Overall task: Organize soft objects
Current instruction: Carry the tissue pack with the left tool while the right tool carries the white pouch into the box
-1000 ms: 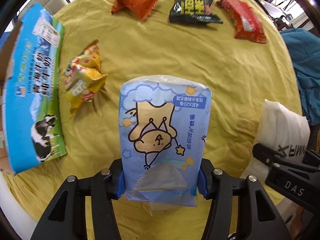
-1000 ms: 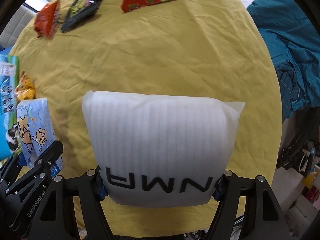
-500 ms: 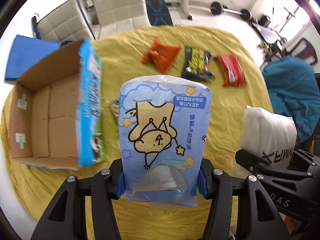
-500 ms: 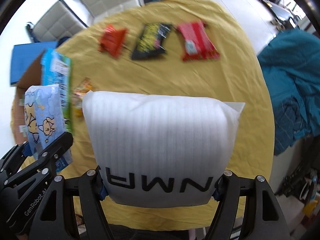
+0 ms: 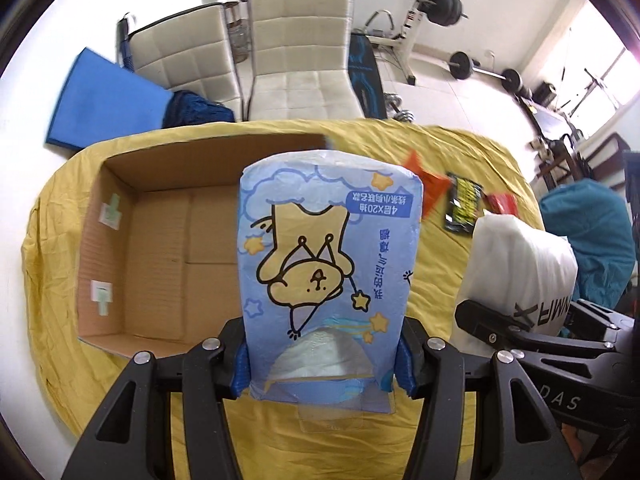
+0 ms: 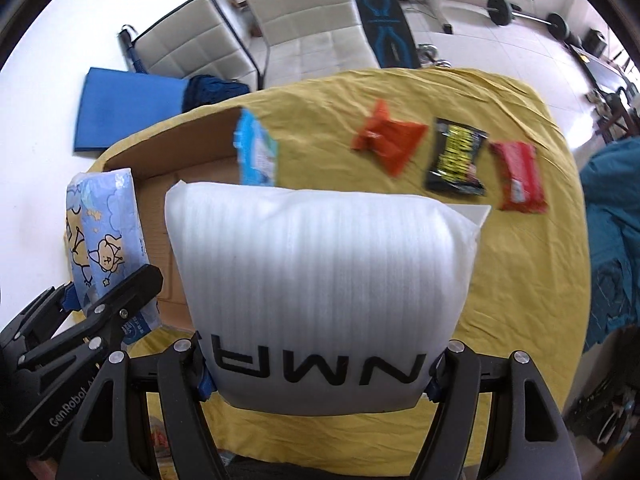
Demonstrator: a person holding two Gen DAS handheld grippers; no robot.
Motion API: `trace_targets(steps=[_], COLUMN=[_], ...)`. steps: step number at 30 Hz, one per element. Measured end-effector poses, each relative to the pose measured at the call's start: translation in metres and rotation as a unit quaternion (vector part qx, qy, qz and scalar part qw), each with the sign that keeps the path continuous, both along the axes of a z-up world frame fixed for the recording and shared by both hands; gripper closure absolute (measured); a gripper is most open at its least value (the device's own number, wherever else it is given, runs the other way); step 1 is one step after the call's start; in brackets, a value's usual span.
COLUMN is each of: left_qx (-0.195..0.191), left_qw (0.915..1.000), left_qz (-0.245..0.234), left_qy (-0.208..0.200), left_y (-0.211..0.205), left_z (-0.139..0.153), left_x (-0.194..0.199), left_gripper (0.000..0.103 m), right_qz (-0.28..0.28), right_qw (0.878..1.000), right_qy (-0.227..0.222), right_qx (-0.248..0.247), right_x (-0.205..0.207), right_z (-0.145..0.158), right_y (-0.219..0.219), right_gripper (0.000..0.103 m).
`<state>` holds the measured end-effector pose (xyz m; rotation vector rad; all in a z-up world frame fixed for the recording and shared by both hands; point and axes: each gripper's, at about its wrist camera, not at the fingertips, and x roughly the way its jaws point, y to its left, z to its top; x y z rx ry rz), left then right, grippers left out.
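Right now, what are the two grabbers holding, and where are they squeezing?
The left gripper pinches the blue cartoon tissue pack by the sides of its near end. The right gripper pinches the white foam-wrapped package the same way.

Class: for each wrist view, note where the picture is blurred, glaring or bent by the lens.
Left wrist view: tissue pack sharp; orange snack packet smeared; window blown out; round black fisheye border. Right wrist view: foam pouch sharp; cardboard box edge streaked; chairs bowed.
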<state>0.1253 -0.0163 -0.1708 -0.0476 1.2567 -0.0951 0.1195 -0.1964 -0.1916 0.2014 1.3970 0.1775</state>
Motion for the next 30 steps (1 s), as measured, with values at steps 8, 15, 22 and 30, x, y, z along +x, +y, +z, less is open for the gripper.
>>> trace_targets(steps=[8, 15, 22, 30], left_qx=[-0.016, -0.077, -0.12, -0.126], left_qw=[0.999, 0.9914, 0.9794, 0.9741], left_qz=[0.036, 0.062, 0.048, 0.002], left_qy=[0.019, 0.086, 0.155, 0.188], left_y=[0.101, 0.164, 0.181, 0.163], left_z=[-0.024, -0.091, -0.149, -0.173], left_x=[0.048, 0.093, 0.124, 0.146], left_gripper=[0.05, 0.049, 0.049, 0.049], right_qz=[0.032, 0.056, 0.07, 0.086], right_qw=[0.999, 0.998, 0.994, 0.989], right_qy=[0.001, 0.028, 0.068, 0.1], right_qx=[-0.002, -0.009, -0.043, -0.064], right_x=[0.045, 0.089, 0.116, 0.129], right_z=[-0.013, -0.058, -0.113, -0.145], right_y=[0.107, 0.178, 0.206, 0.222], right_gripper=[0.028, 0.028, 0.028, 0.025])
